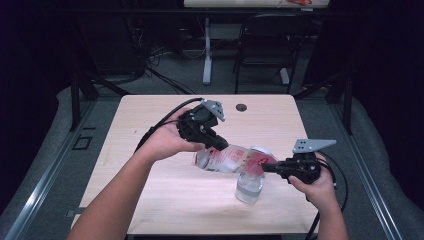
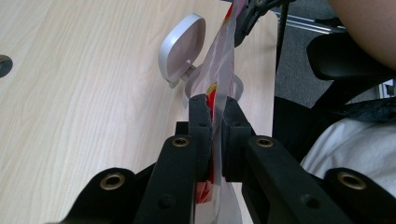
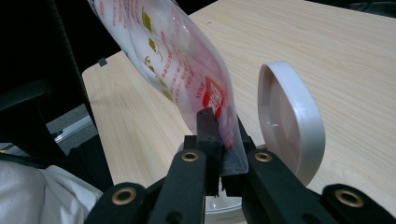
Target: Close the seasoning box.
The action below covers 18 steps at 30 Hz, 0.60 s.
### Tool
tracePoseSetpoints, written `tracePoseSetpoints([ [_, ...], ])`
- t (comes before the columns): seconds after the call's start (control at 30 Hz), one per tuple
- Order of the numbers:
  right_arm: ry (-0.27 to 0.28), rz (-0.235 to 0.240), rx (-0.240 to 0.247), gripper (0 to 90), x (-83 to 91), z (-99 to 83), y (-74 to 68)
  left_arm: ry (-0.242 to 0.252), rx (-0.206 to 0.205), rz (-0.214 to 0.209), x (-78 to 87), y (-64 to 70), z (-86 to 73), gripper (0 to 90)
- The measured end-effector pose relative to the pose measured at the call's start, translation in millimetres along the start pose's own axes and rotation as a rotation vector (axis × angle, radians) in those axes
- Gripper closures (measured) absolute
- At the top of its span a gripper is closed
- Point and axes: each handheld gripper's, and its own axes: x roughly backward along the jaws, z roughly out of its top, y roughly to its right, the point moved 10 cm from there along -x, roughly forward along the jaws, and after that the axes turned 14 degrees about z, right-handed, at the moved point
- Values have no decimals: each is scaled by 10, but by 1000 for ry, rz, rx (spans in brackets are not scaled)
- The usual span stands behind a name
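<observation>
A clear plastic pouch [image 1: 230, 159] with red and yellow print is stretched between my two grippers above the table. My left gripper [image 1: 216, 144] is shut on one end of the pouch [image 2: 224, 60], its jaws pinching the film. My right gripper [image 1: 266, 167] is shut on the other end of the pouch [image 3: 177, 70], beside the red logo. Right under the pouch stands a clear container [image 1: 250, 187] with its white hinged lid [image 3: 289, 121] flipped open. The lid [image 2: 182, 46] stands upright at the container's rim.
The light wood table [image 1: 150, 150] has a dark round grommet [image 1: 241, 107] near its far edge. A black chair [image 1: 265, 45] and a white table leg [image 1: 207, 50] stand beyond the table. Cables trail from both grippers.
</observation>
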Motion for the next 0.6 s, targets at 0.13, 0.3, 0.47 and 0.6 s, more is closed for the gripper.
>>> tracePoseSetpoints([
  [0.13, -1, 3, 2, 887, -8, 1, -7, 1, -2, 1, 9, 5, 2, 859],
  [0.3, -3, 9, 4, 886, -23, 6, -22, 4, 2, 2, 33, 5, 6, 858],
  [0.47, -12, 14, 8, 885, -35, 6, -38, 10, 1, 1, 47, 8, 10, 859],
  [0.6, -22, 15, 10, 885, -62, 0, -47, 6, -3, 2, 60, 4, 8, 859],
])
